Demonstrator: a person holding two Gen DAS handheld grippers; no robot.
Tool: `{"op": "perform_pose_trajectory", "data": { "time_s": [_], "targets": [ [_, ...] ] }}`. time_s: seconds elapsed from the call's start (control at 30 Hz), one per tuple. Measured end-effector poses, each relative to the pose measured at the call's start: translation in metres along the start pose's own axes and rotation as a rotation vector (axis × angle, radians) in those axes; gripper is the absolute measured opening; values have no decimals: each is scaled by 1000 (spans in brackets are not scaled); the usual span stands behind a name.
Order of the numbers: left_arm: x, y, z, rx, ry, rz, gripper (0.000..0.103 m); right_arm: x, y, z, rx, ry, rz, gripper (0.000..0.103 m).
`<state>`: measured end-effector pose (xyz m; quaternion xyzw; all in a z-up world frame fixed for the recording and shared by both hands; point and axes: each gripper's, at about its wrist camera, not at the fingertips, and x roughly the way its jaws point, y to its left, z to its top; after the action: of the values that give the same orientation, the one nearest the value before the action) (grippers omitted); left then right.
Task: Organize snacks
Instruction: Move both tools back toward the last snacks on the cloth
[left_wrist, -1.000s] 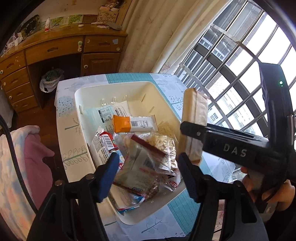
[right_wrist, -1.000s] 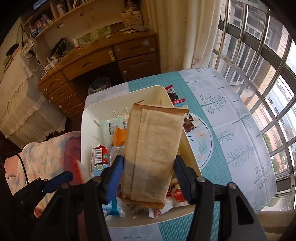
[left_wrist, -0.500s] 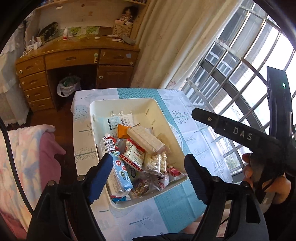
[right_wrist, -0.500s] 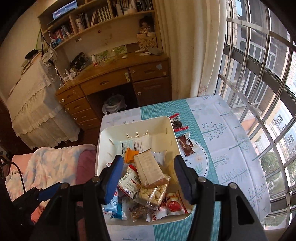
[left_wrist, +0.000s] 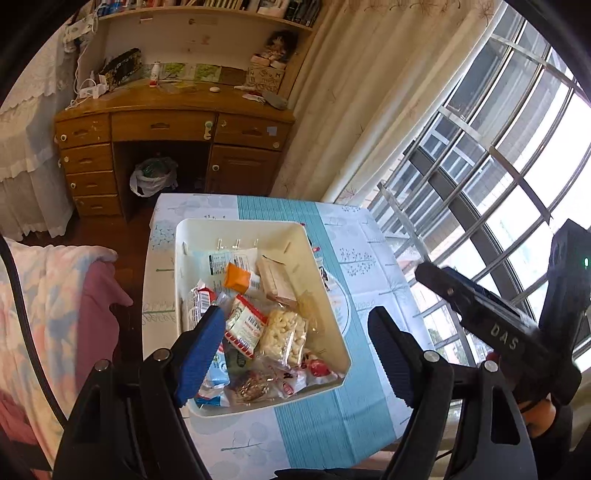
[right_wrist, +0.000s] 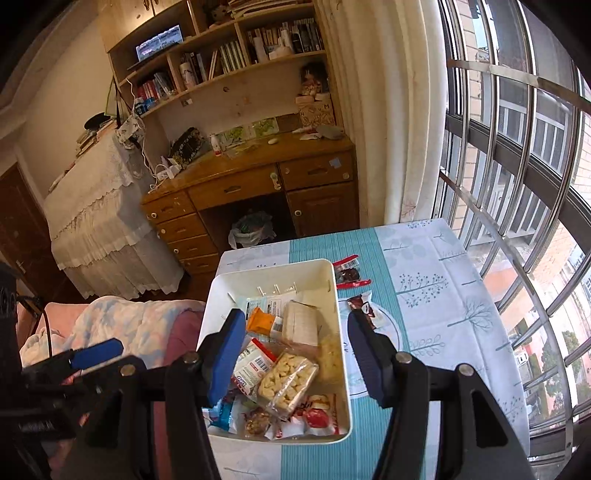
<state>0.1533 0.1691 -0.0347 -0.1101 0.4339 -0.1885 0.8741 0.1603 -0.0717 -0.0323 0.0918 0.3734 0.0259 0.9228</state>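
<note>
A white bin (left_wrist: 334, 317) (right_wrist: 341, 354) on the table holds several snack packs. A tan packet (left_wrist: 275, 278) (right_wrist: 301, 325) lies on top near the far right wall, beside an orange pack (left_wrist: 238, 277) (right_wrist: 260, 320) and a clear bag of pale puffs (left_wrist: 284, 338) (right_wrist: 286, 384). Both grippers hover high above the near side of the bin. My left gripper (left_wrist: 295, 354) is open and empty. My right gripper (right_wrist: 295, 354) is open and empty. It also shows at the right of the left wrist view.
Loose snacks lie on the tablecloth right of the bin: a red wrapper (right_wrist: 347, 263), a dark one (right_wrist: 349, 275) and a brown-white one (right_wrist: 364, 306). A wooden desk (right_wrist: 258, 188) stands behind the table, a barred window (right_wrist: 517, 184) to the right, a blanket (right_wrist: 110, 321) to the left.
My right gripper opened and let the tan packet drop into the bin. Both grippers then rose and drew back, so the bin looks smaller.
</note>
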Motion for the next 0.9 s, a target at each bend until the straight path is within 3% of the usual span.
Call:
{"op": "perform_pose_trajectory", "data": {
  "time_s": [0.43, 0.9],
  "targets": [
    [35, -36, 30, -47, -6, 86, 79, -2, -72, -11, -41, -46, -11, 58],
    [109, -95, 60, -11, 130, 153, 79, 34, -125, -21, -208, -38, -32, 58]
  ]
}}
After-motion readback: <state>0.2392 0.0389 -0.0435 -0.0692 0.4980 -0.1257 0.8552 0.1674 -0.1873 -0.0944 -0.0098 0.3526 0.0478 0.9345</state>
